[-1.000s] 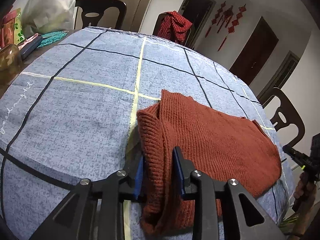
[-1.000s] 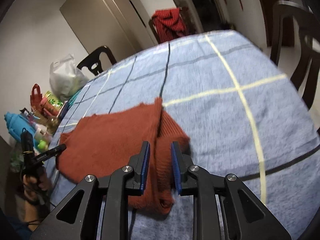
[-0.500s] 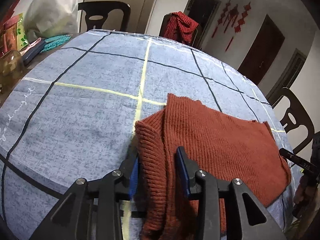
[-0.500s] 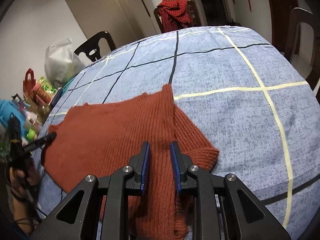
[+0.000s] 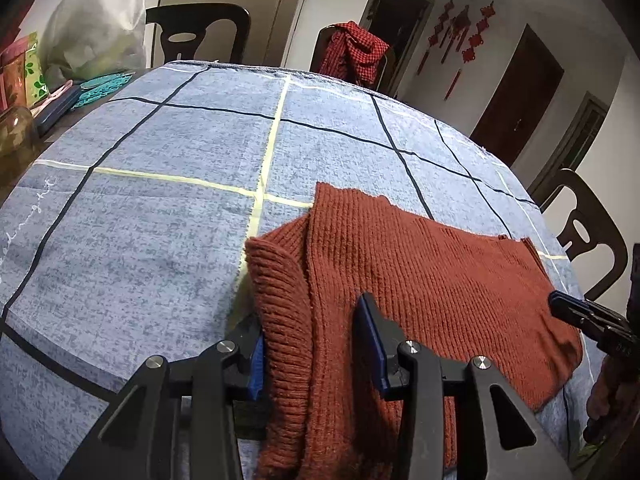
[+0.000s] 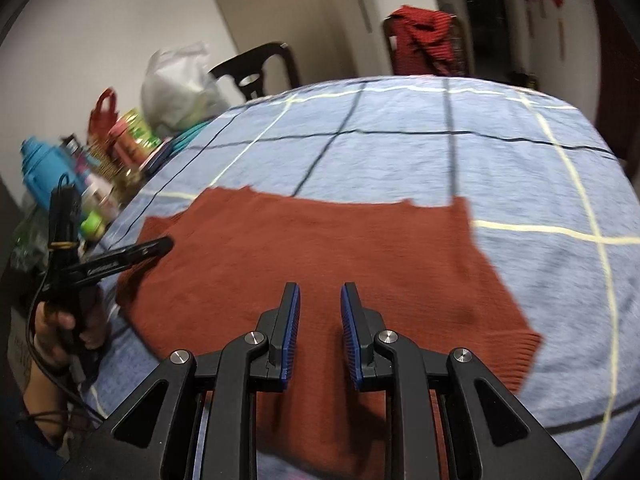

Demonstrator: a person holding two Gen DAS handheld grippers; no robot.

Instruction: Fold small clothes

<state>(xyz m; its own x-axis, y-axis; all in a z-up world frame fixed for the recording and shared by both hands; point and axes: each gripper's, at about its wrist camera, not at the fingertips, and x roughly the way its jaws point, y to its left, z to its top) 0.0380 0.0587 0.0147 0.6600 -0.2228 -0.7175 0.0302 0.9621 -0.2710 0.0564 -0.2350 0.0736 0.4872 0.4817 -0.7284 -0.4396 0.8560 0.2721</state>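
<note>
A rust-red knit sweater [image 5: 432, 280] lies on the blue checked tablecloth [image 5: 160, 220], its sleeve folded over along the left side. My left gripper [image 5: 316, 344] is open, its jaws straddling the folded ribbed sleeve edge [image 5: 284, 320] at the sweater's left. In the right wrist view the sweater [image 6: 320, 256] spreads flat. My right gripper [image 6: 320, 320] is open and empty just above its near part. The left gripper shows at the far left of that view [image 6: 132, 252].
Bags, bottles and jars [image 6: 100, 148] crowd the table's left edge. Dark chairs stand around the table [image 5: 200, 32], one draped with a red checked cloth [image 5: 356, 52]. Another chair [image 5: 588, 232] stands at the right.
Both grippers have opened wider. The right gripper has let go of the sweater and pulled back, and the sweater's right sleeve now lies flat. The left gripper has moved slightly away.
</note>
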